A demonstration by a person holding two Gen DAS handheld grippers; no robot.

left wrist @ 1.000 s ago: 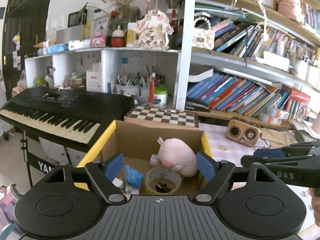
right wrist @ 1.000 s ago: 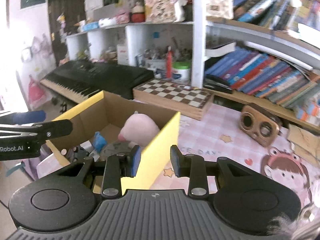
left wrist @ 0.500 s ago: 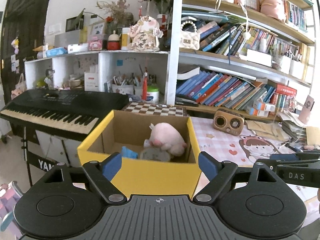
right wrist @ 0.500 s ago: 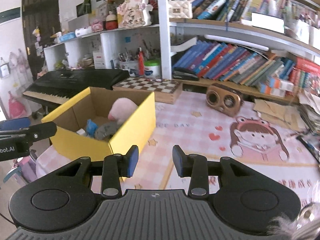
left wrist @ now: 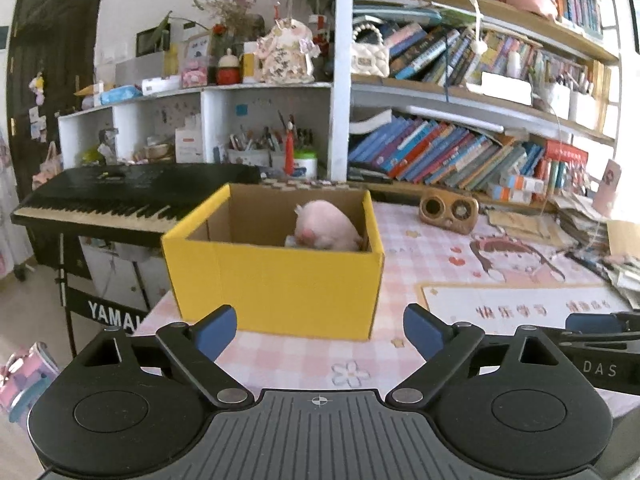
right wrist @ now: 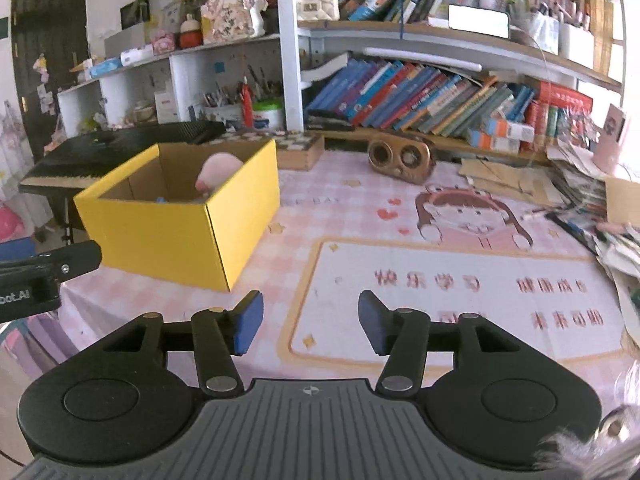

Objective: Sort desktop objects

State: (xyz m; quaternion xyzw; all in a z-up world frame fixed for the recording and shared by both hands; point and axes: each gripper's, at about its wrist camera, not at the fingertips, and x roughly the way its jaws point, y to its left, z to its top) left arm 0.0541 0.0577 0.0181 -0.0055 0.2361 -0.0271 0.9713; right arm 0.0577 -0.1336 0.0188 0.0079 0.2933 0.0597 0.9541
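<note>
Low in both frames, left gripper (left wrist: pixel 319 330) and right gripper (right wrist: pixel 310 322) with jaws spread, holding nothing, yellow box (left wrist: pixel 276 280) left of centre on pink-checked bench (right wrist: pixel 360 216), pink plush (left wrist: pixel 326 227) inside, bookshelves (right wrist: pixel 420 92) behind.

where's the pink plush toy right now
The pink plush toy sits inside the yellow box, against its right wall in the left wrist view, at the pink table's left end near the keyboard.

White shelving (left wrist: pixel 340 92), crowded bookshelves (right wrist: pixel 440 92), black keyboard (left wrist: pixel 120 196), dark door (left wrist: pixel 48 60)
</note>
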